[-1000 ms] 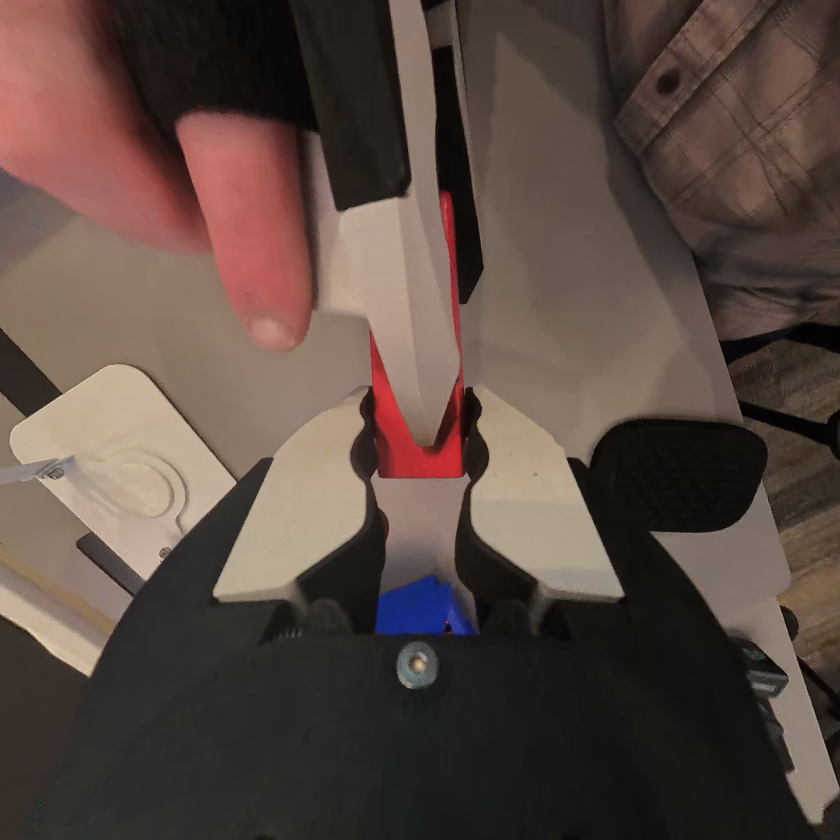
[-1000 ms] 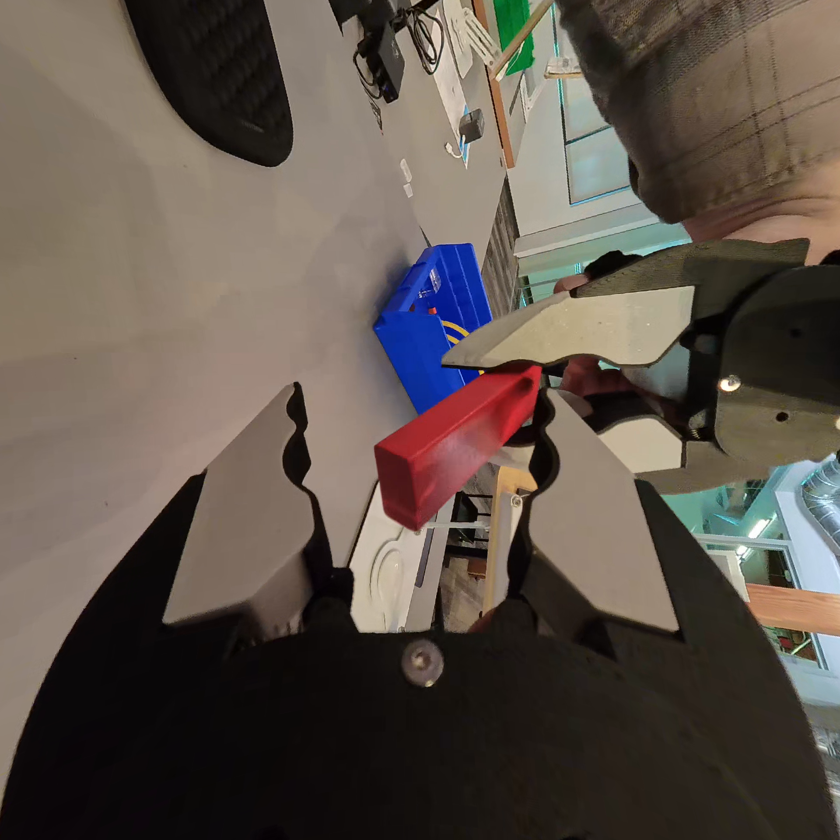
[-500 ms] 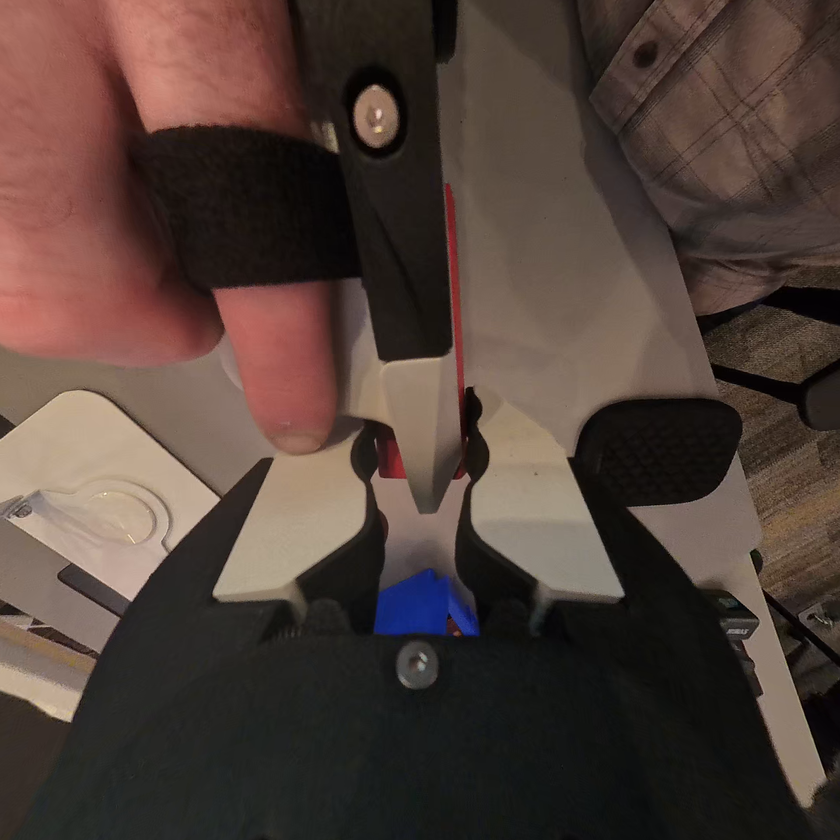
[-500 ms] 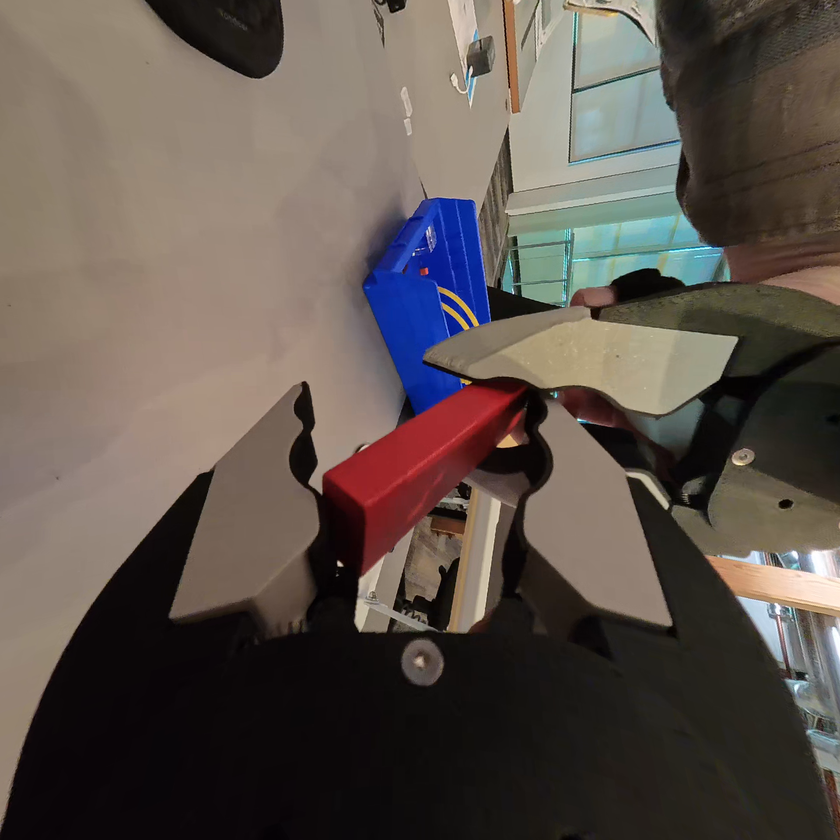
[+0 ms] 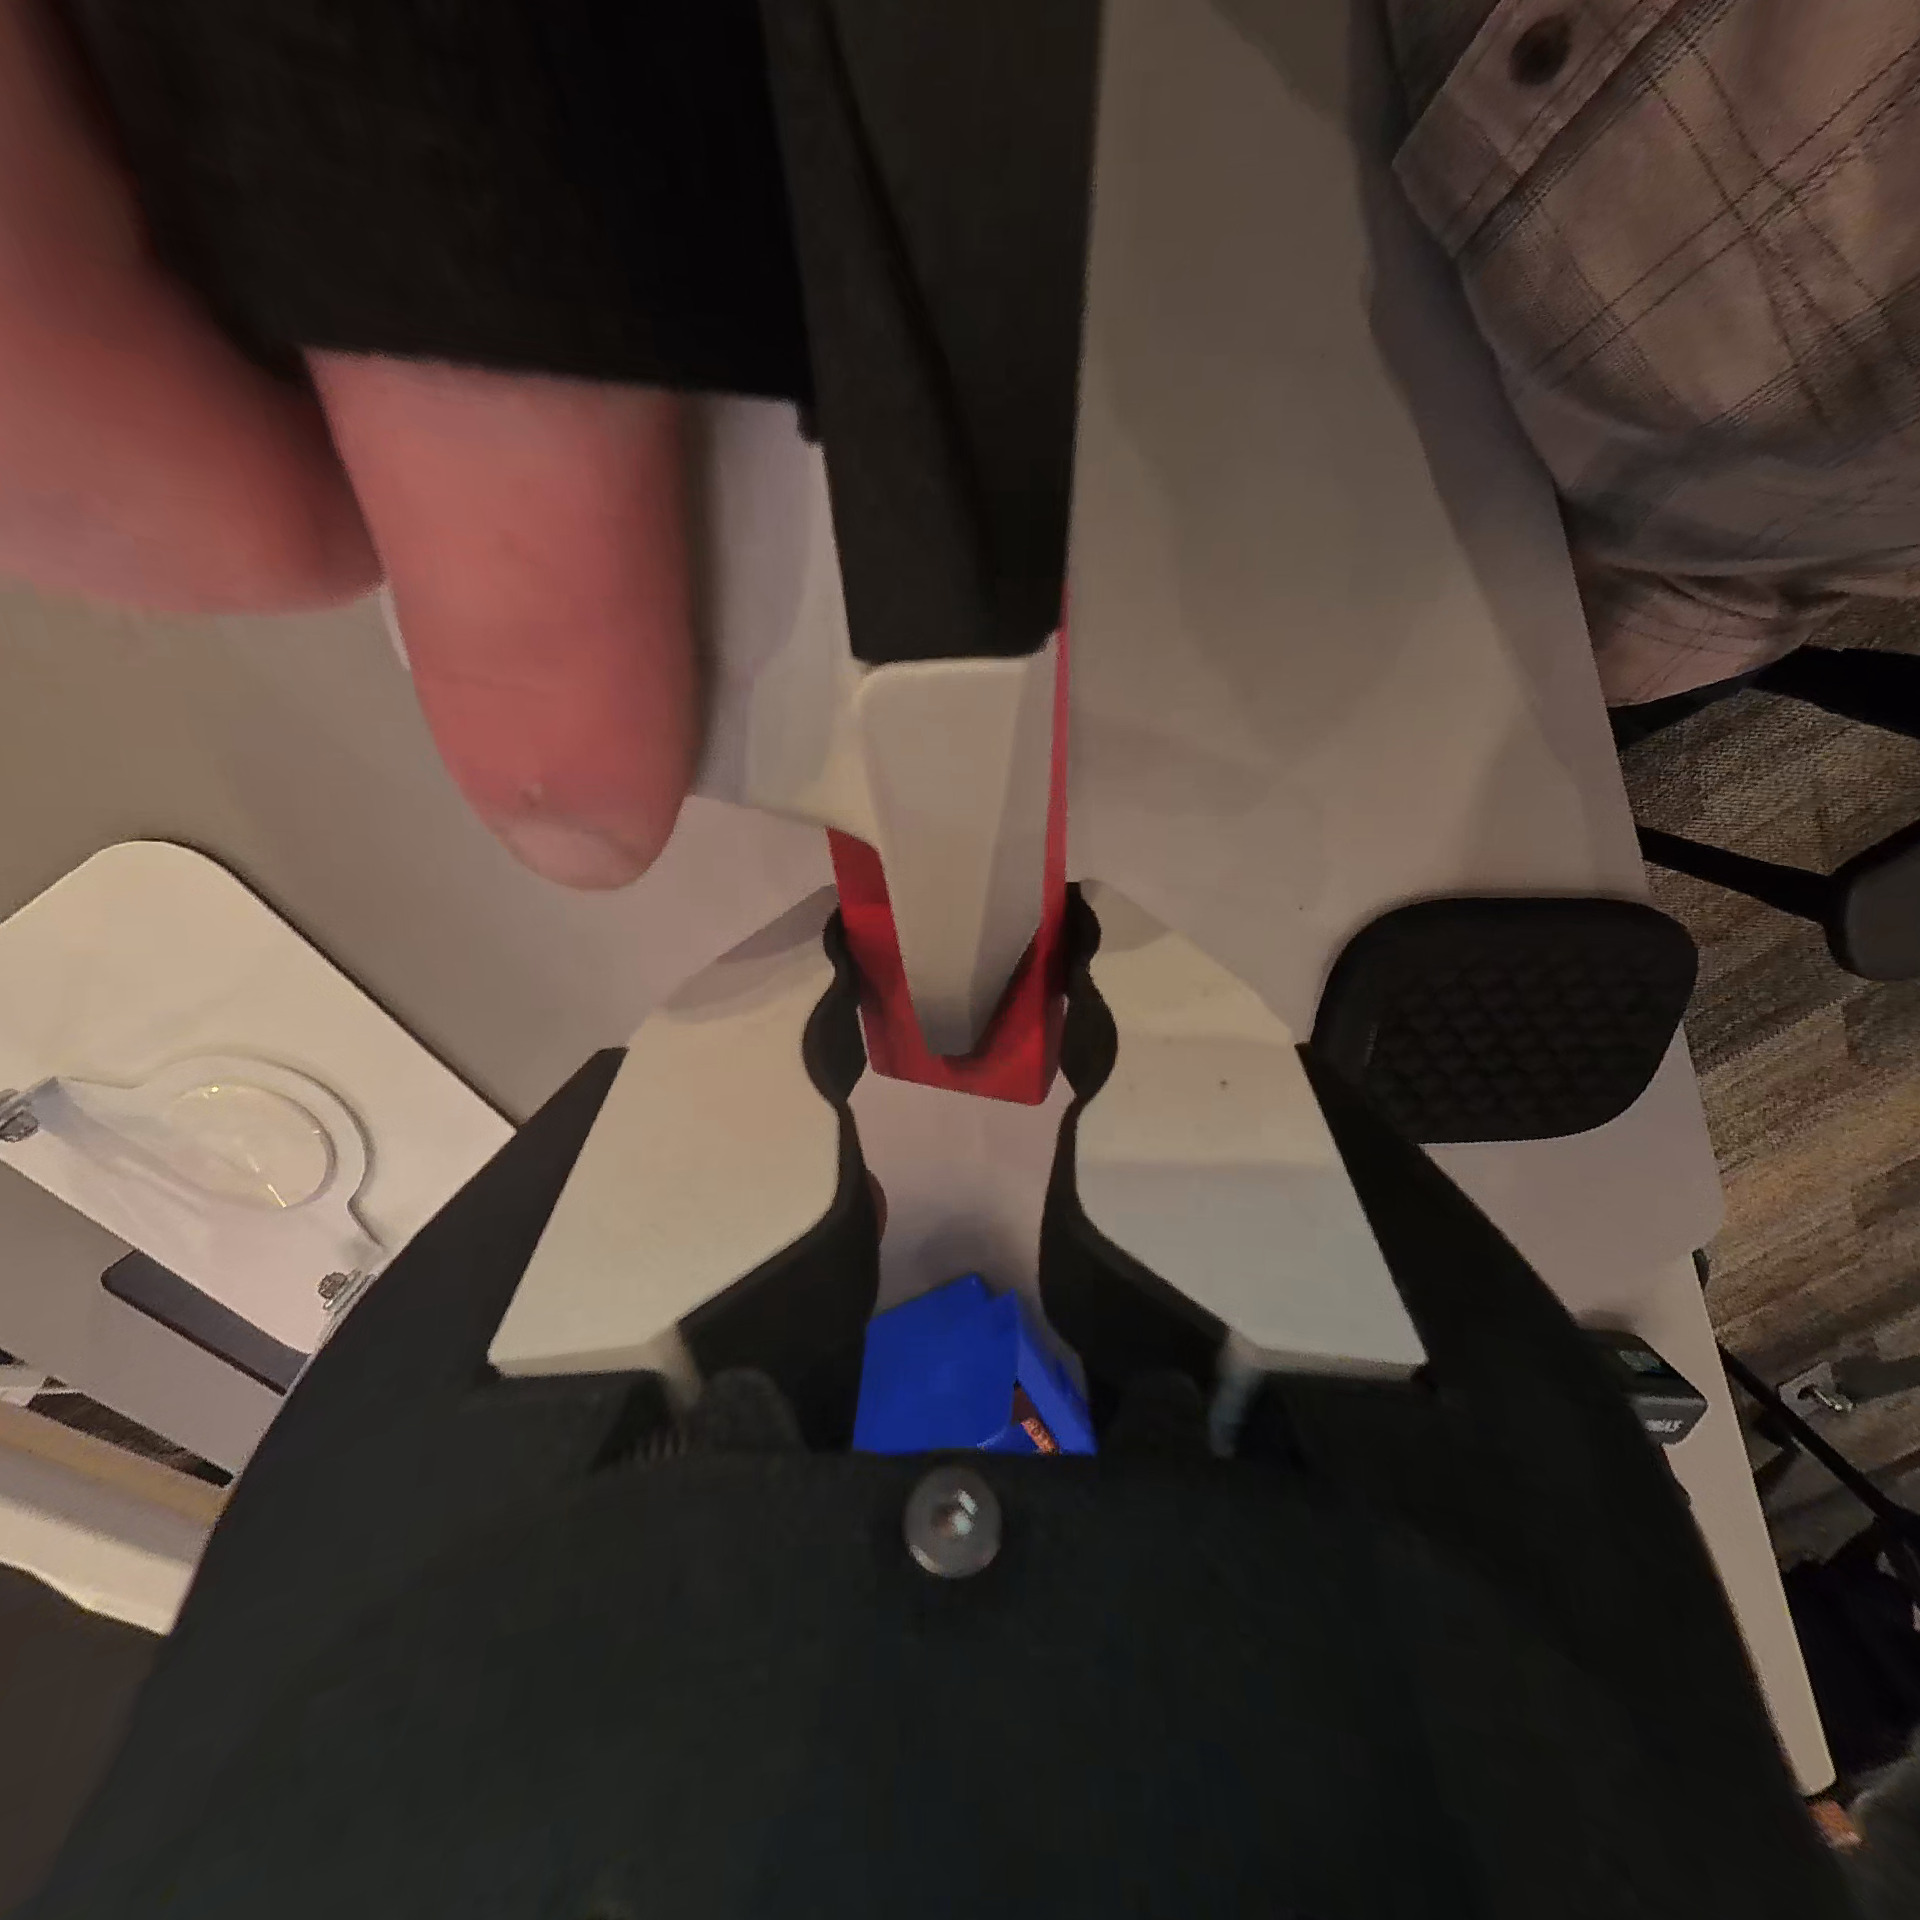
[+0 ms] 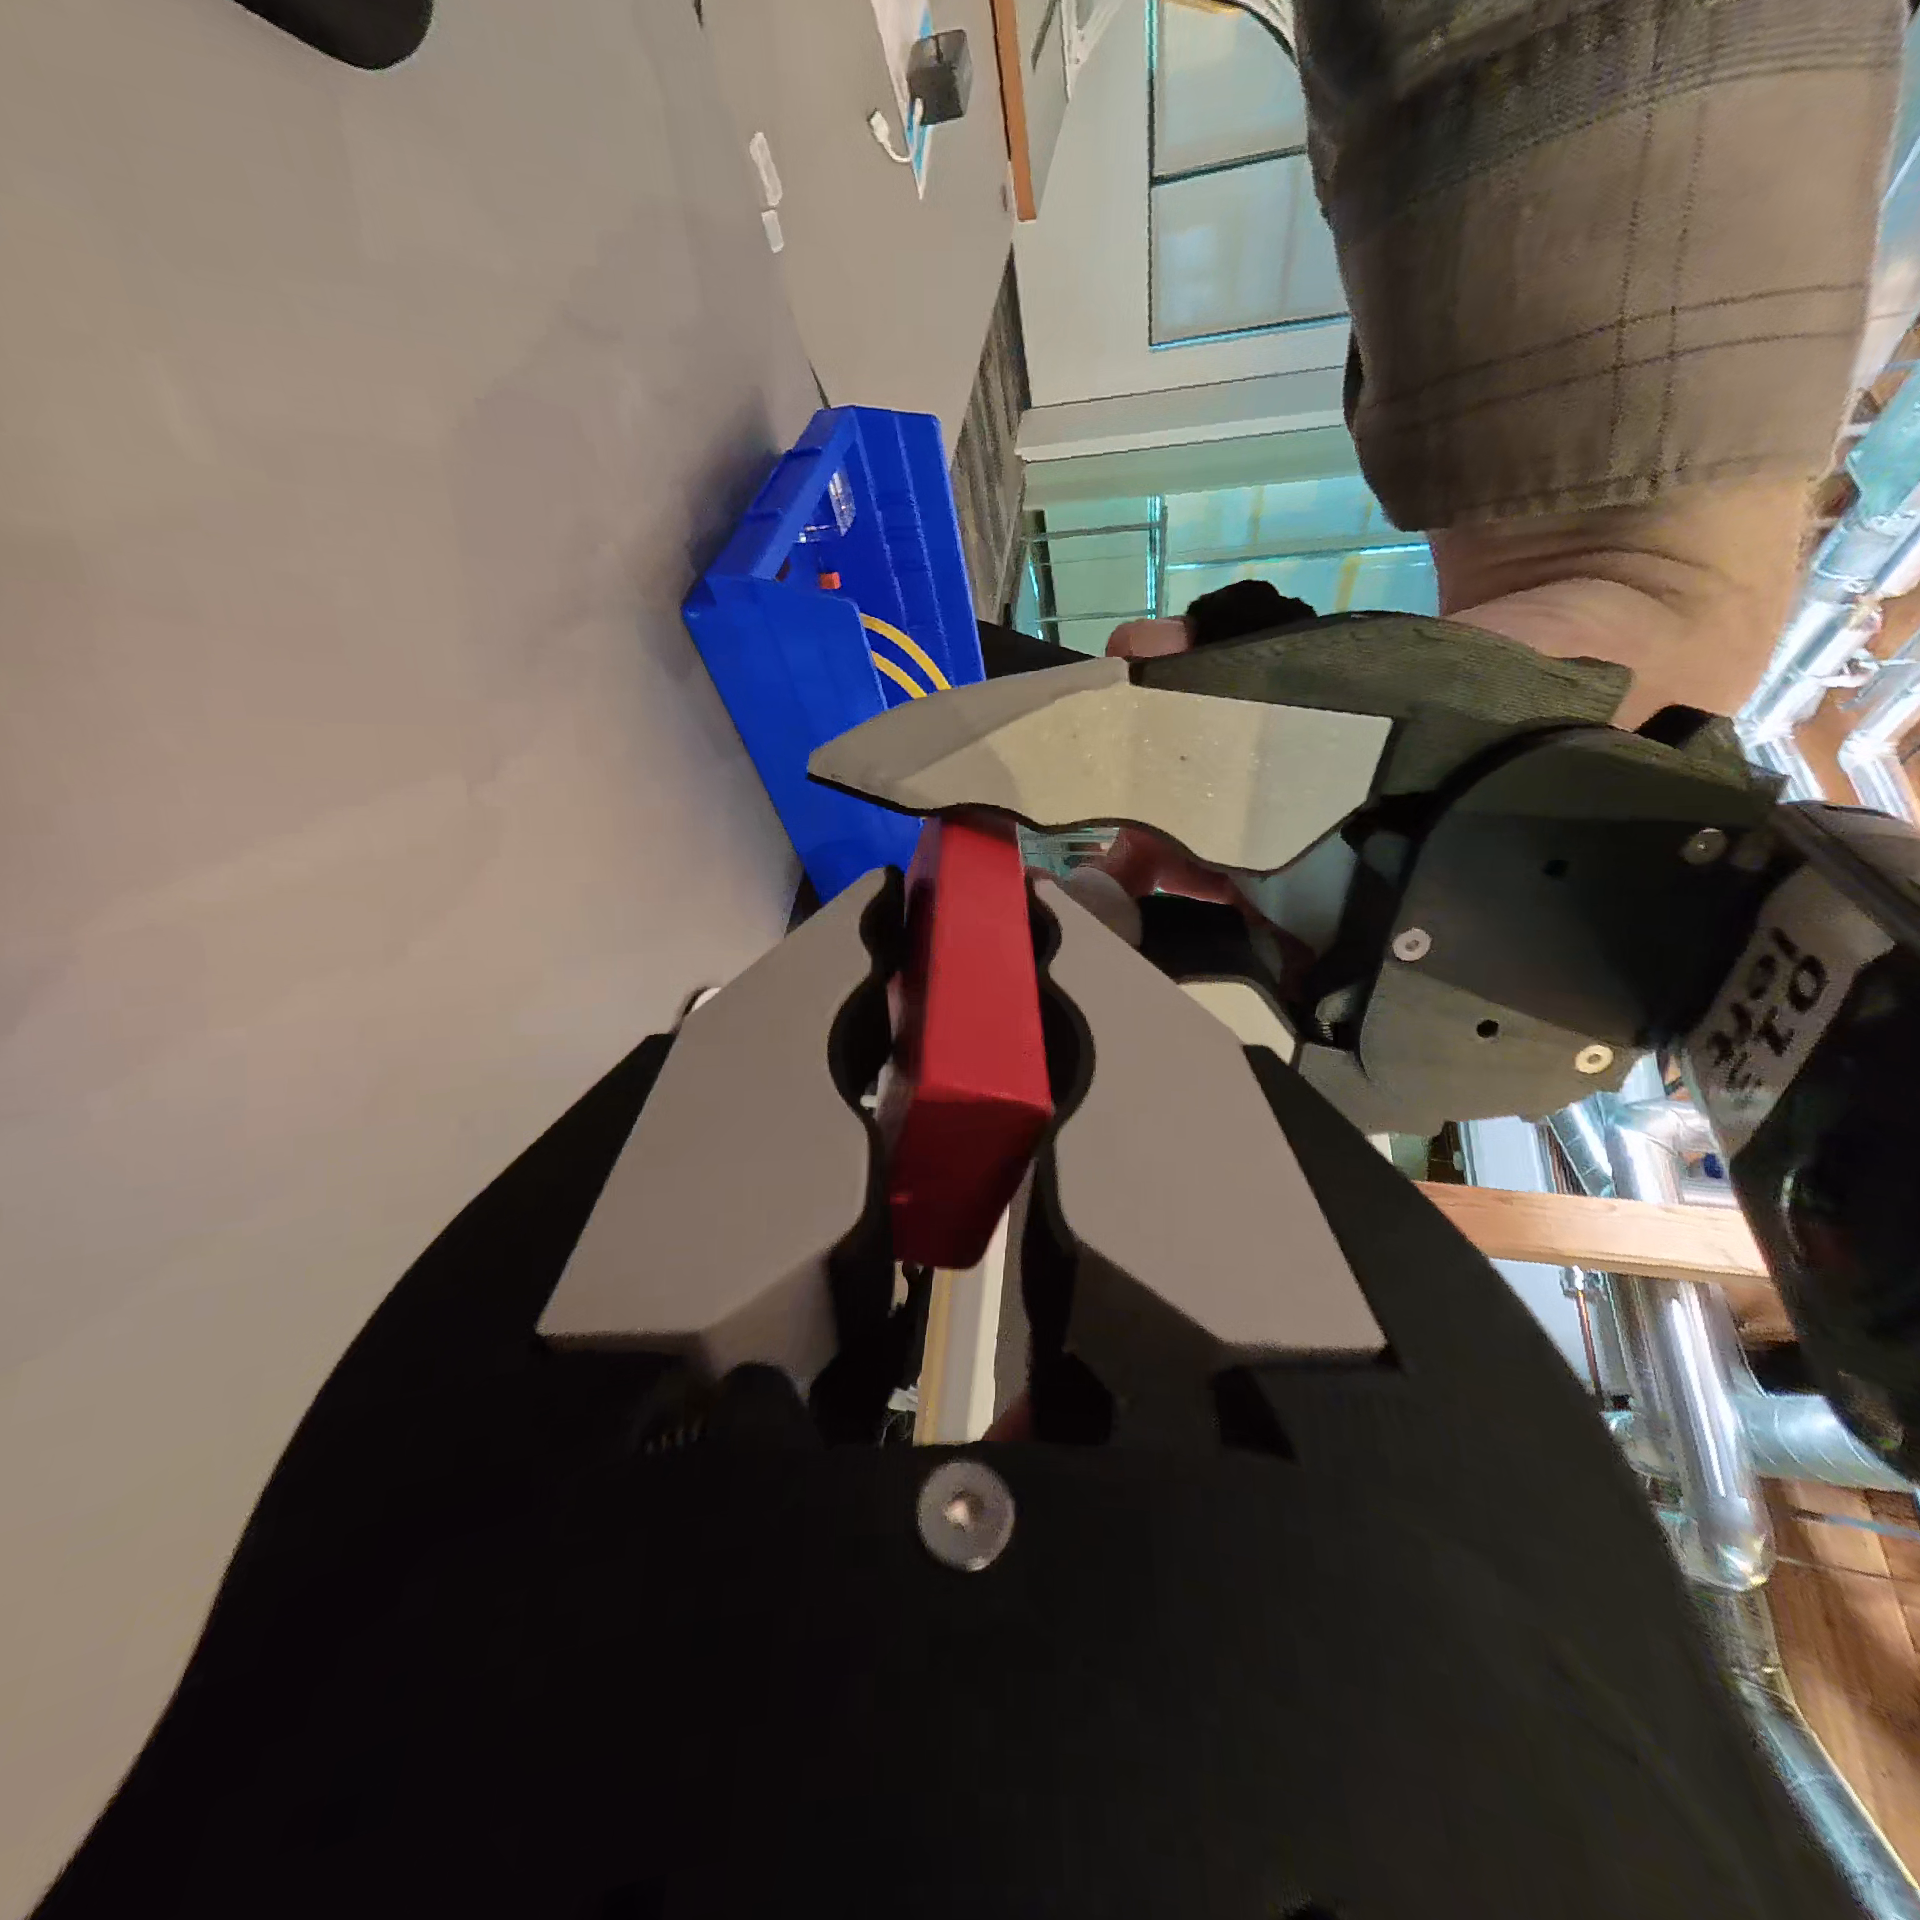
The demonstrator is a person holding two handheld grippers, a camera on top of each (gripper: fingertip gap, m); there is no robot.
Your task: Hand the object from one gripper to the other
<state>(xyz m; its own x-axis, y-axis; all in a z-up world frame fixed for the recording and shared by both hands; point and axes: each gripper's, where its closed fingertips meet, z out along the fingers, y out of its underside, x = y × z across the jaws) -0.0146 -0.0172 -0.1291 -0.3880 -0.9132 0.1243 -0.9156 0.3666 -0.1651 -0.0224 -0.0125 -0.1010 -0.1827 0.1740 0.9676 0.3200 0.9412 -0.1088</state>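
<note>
Both grippers now clamp the red bar; since a second ago my right gripper has closed from spread to pinching it.

Left gripper pinches one end, right the other. Bar looks rigid, light, smooth-sided, likely slippery; best held on flat faces. Grey table lies close alongside; blue bin beyond my fingertips; open room away from the table.

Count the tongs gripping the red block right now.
2. The left tongs pinch one end of the red rectangular plastic block; the right tongs clamp its other end, crosswise. No hidden grip is apparent.
</note>
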